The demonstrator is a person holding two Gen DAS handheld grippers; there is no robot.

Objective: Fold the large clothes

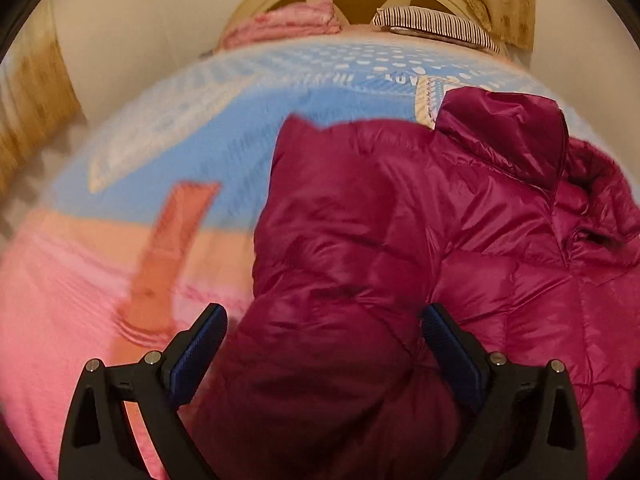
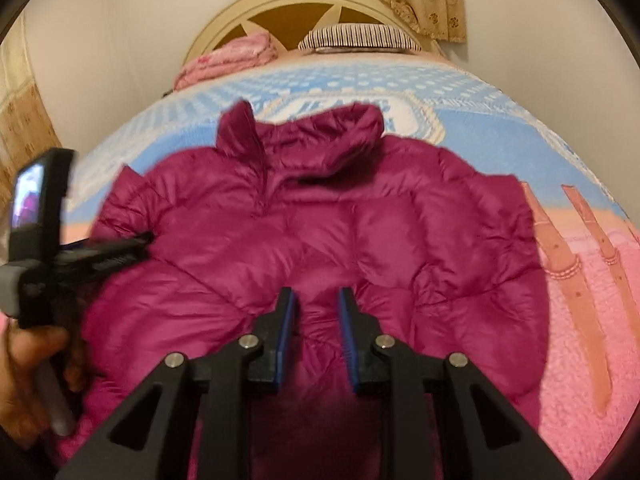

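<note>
jacket (image 2: 320, 224): glossy quilted cloth | bedspread (image 2: 500, 128): matt fuzzy cloth | headboard (image 2: 224, 28): smooth painted wood

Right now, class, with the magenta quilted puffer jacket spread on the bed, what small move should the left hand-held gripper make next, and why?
Probably close the left hand-held gripper on the magenta quilted puffer jacket. Its jaws stand wide open astride a puffy fold at the jacket's left side, not pressing it, and the jacket still lies unfolded on the blue and pink bedspread, so a grip would let that side be folded inward.
</note>
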